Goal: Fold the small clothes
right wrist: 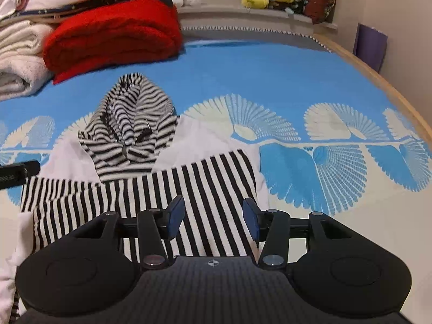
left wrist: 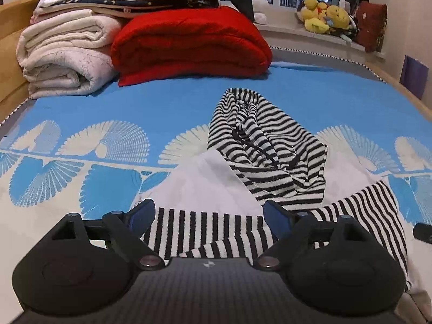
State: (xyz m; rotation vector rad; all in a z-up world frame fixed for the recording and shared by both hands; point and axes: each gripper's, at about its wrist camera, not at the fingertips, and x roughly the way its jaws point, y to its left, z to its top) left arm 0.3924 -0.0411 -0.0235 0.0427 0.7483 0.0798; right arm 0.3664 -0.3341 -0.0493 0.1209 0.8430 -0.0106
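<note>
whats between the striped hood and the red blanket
Only bare blue bedspread separates the striped hood from the red blanket; clearest in the right wrist view.

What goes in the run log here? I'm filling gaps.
left claw open | right claw open | black-and-white striped hooded garment spread on blue patterned bedspread, unheld

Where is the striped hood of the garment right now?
The striped hood lies on the blue bedspread, centre-right in the left wrist view, beyond the striped sleeves and nearer than the red blanket.
</note>
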